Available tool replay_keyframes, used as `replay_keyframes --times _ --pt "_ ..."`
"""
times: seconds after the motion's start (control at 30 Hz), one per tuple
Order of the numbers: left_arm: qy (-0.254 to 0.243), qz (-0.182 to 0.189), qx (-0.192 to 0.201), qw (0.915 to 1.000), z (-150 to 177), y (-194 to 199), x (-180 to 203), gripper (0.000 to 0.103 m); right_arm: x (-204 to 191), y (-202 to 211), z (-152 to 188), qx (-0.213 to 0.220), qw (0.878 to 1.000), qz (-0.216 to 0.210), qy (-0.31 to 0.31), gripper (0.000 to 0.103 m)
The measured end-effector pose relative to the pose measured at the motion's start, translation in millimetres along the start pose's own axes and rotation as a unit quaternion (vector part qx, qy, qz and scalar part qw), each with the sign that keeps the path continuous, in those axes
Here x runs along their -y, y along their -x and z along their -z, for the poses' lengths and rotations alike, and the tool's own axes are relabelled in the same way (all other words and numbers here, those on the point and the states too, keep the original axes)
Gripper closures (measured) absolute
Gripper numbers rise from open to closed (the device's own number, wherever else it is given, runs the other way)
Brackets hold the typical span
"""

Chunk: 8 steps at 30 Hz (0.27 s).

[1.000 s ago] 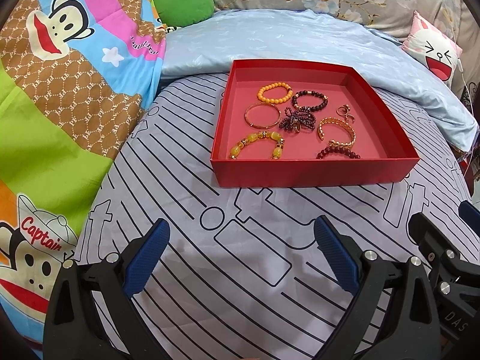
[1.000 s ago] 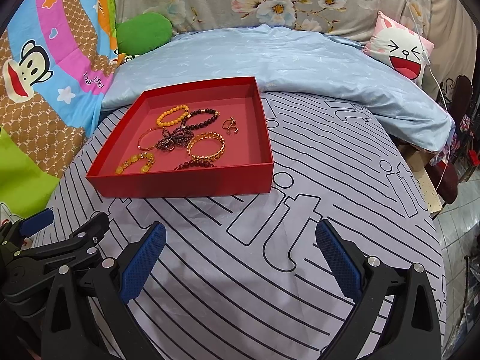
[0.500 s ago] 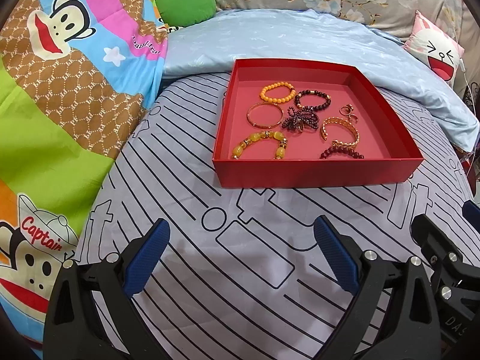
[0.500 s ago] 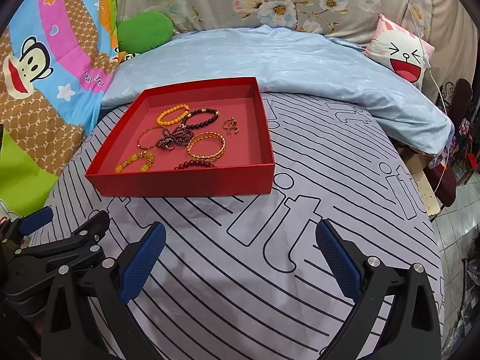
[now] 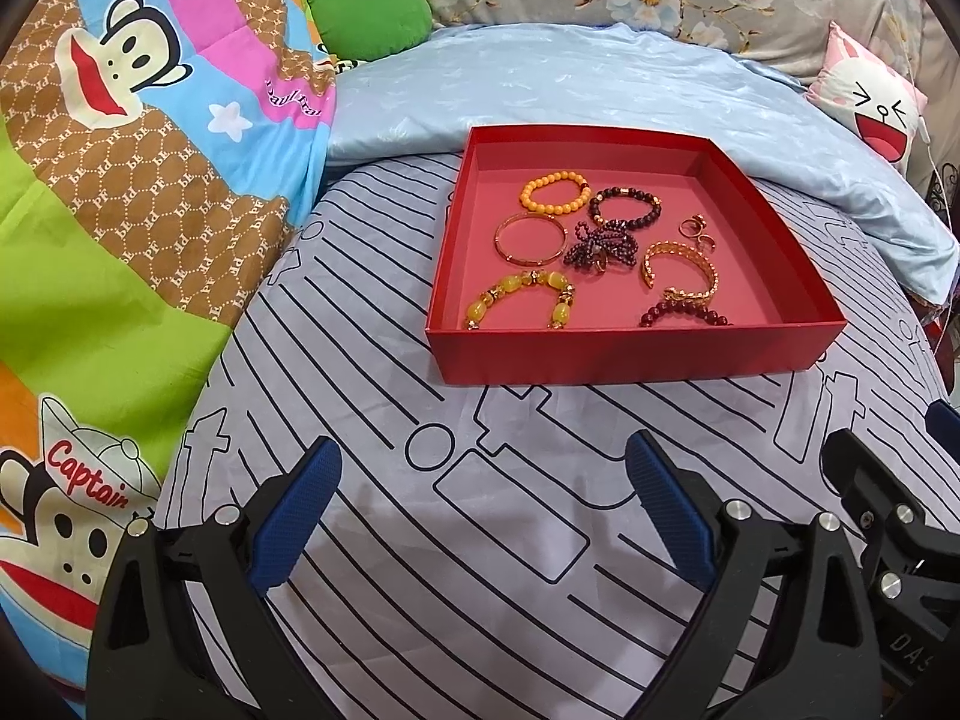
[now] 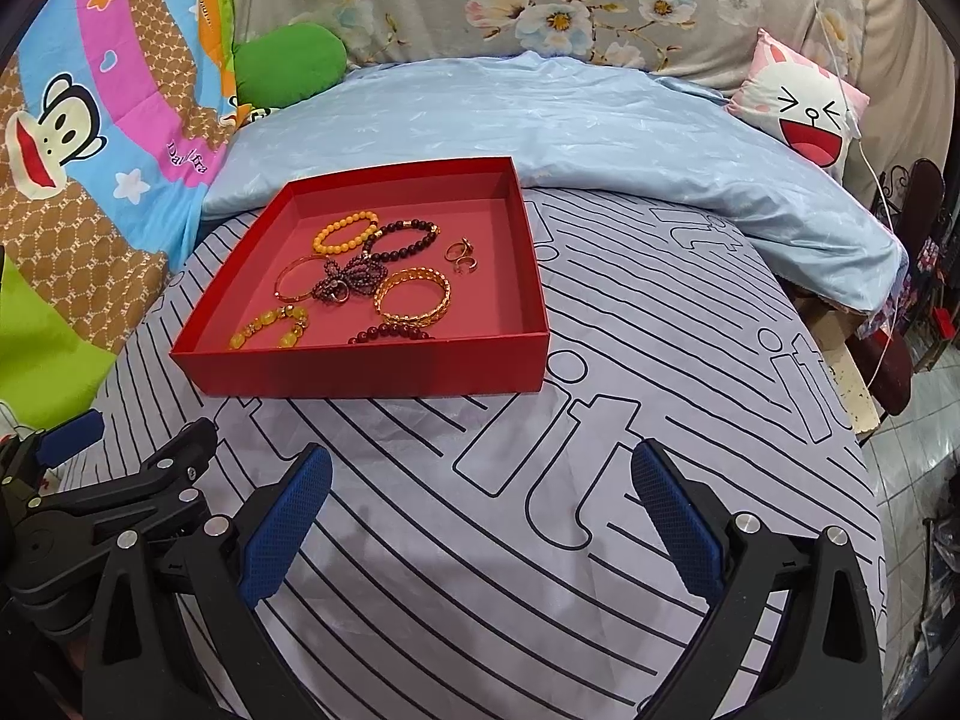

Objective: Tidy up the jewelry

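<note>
A red tray sits on a striped grey sheet and holds several pieces of jewelry. Among them are an orange bead bracelet, a gold cuff, a yellow stone bracelet, a dark bead bracelet and two small rings. My left gripper is open and empty, well short of the tray's near wall. My right gripper is open and empty too, below and right of the tray. Each gripper shows at the edge of the other's view.
A light blue quilt lies folded behind the tray. A cartoon monkey blanket rises on the left, with a green cushion at the back. A white rabbit pillow rests at the back right. The bed's edge drops off on the right.
Both views have shifted slightly, so the tray sits a little further right in the left wrist view. Both grippers stay open and empty.
</note>
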<state>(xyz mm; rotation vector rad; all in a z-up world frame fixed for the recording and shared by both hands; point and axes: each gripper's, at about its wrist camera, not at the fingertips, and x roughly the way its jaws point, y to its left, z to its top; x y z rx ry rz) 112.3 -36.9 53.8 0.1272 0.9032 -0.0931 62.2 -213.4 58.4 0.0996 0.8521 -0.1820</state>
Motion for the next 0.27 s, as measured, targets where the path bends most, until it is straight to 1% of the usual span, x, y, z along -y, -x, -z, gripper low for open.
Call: replay_keyframes --times 0.13,0.27 --pt "-0.001 -0.003 0.006 1.0000 0.0 1.0 1.7 0.013 -0.3 0.1 0.0 -0.001 1.000 -0.001 -0.001 0.007" --pt "-0.002 0.002 0.007 1.0000 -0.7 1.1 2.7 0.014 0.1 0.7 -2.4 0.000 1.000 0.001 -0.001 0.007"
